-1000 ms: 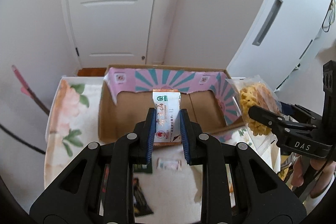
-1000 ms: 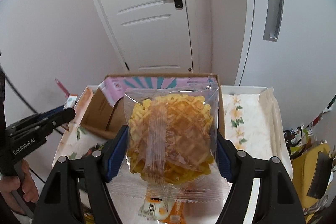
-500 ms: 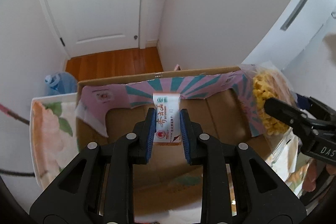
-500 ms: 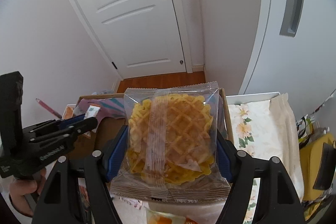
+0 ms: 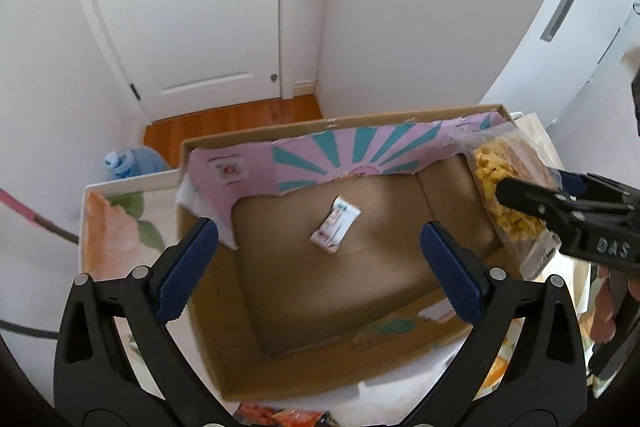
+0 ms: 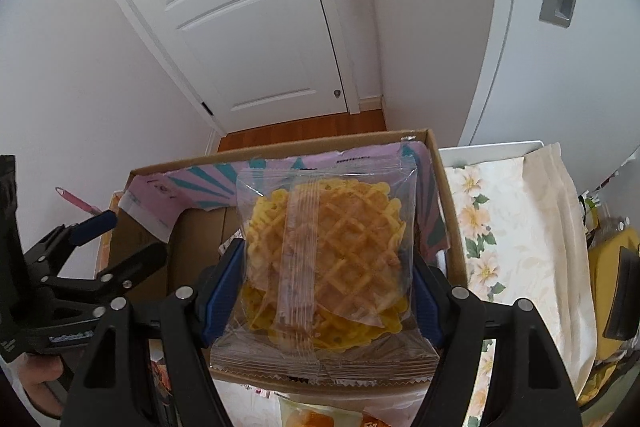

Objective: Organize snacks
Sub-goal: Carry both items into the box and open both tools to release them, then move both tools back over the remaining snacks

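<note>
An open cardboard box (image 5: 308, 323) with a pink and teal striped flap stands on the table. A small white snack packet (image 5: 335, 226) lies on the box floor. My left gripper (image 5: 318, 239) is open and empty above the box. My right gripper (image 6: 326, 277) is shut on a clear bag of yellow waffle cookies (image 6: 326, 259) and holds it over the box's right end (image 6: 442, 187). The bag (image 5: 508, 183) and the right gripper also show at the right of the left wrist view.
A floral cloth (image 6: 516, 239) covers the table right of the box. More snack packets lie near the front edge (image 5: 280, 417) (image 6: 320, 415). A white door (image 5: 188, 3) and wood floor are behind. A blue bottle (image 5: 128, 163) stands on the floor at left.
My left gripper opened and let go of the white packet, which now lies in the box. Both grippers moved forward over the box; the right still holds the waffle bag.
</note>
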